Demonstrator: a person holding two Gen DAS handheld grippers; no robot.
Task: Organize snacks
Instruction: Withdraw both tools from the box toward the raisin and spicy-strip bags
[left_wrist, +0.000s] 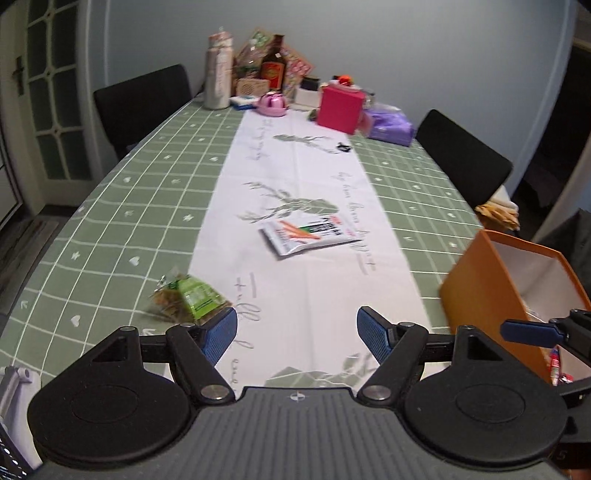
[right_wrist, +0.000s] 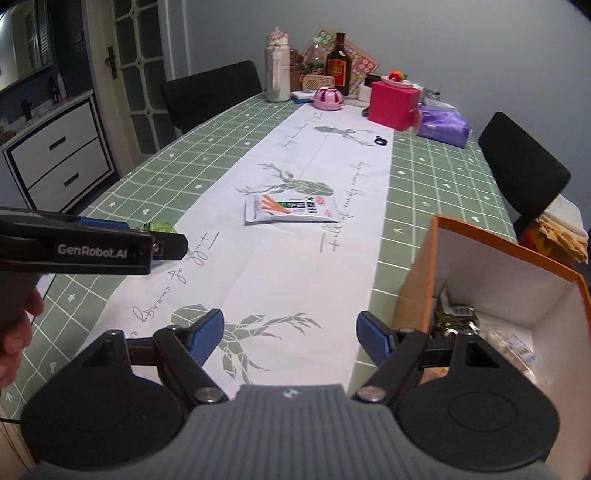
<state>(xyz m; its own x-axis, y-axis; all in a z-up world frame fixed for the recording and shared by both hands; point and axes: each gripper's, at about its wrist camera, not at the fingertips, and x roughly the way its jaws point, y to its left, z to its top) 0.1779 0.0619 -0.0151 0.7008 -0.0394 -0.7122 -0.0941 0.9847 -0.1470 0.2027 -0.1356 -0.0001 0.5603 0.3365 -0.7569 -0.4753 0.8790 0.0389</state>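
While both hand-held grippers are wide open and hold nothing, two snacks wait on the desk (left_wrist: 110, 206). The green snack bag (left_wrist: 186, 297) lies just beside the left hand-held gripper (left_wrist: 297, 330), a little to its left on the green cloth. The white snack pack (left_wrist: 308, 234) with orange sticks on it lies flat on the white runner (left_wrist: 295, 177), farther up the middle. The orange box (right_wrist: 436, 258) stands at the right side of the desk, and some snacks are already inside it.

I think the next job is to pick up the green snack bag. It is closest to the left hand-held gripper. To do it well, turn that gripper a bit to the left so the bag sits right between the two blue fingers (left_wrist: 221, 332). Come down low, close to the cloth. Pinch the puffy middle gently, because the bag looks soft and crinkly and could slip or get squashed.

The right hand-held gripper (right_wrist: 290, 338) hangs near the box, just beside its left wall. It should keep out of the way so the two do not bump when the bag is carried over and dropped in.
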